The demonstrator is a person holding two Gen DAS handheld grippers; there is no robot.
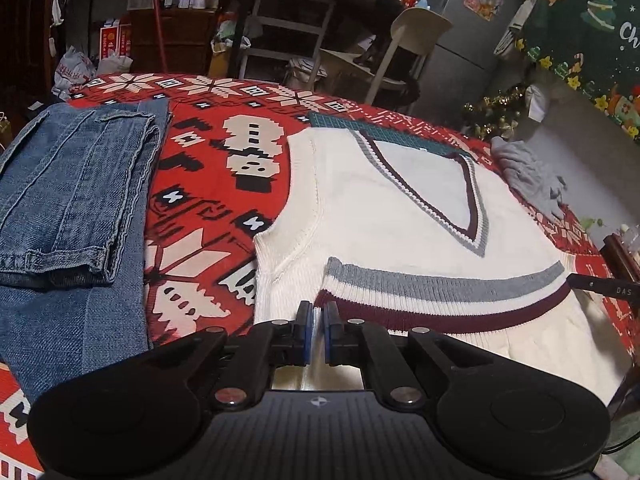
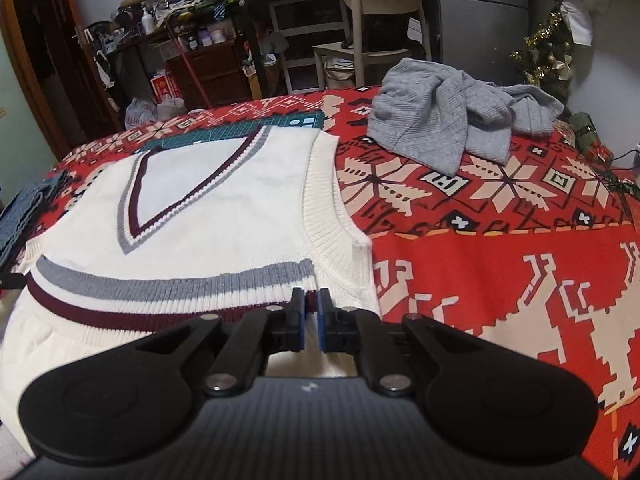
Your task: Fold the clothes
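A cream knit vest [image 1: 380,216] with a grey and maroon V-neck lies flat on the red patterned tablecloth [image 1: 208,184]. Its striped hem [image 1: 440,284] is folded up over the chest. My left gripper [image 1: 318,310] is shut on the hem's left corner, with knit fabric pinched between the blue pads. In the right wrist view the same vest [image 2: 224,200] fills the left half. There my right gripper [image 2: 311,302] is shut on the hem's [image 2: 168,286] right corner, with maroon ribbing between its pads.
Folded blue jeans [image 1: 68,184] lie to the left of the vest. A crumpled grey sweater [image 2: 448,120] sits at the far right of the table. A green cutting mat [image 2: 224,132] shows under the vest's neck. A chair [image 2: 384,0] and cluttered shelves stand beyond the table.
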